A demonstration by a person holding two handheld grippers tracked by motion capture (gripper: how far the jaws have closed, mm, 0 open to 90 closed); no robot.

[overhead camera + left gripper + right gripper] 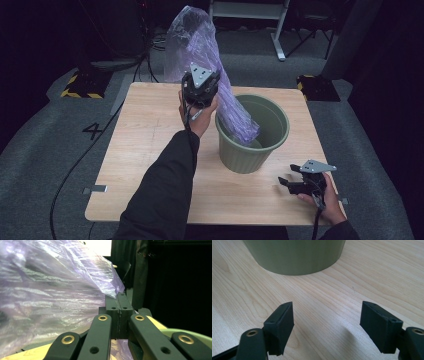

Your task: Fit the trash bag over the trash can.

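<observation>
Crinkled translucent purple plastic bag (200, 45), upright & tilted, lower end inside round olive-green ribbed plastic bin (252, 145) standing on wood table.

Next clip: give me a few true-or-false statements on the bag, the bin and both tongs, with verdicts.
1. The left tongs are shut on the purple plastic bag. True.
2. The bag's lower end hangs inside the green bin. True.
3. The right tongs grip the bin's rim. False: they are open above bare table, apart from the bin.
4. The bin lies on its side. False: it stands upright.
</observation>
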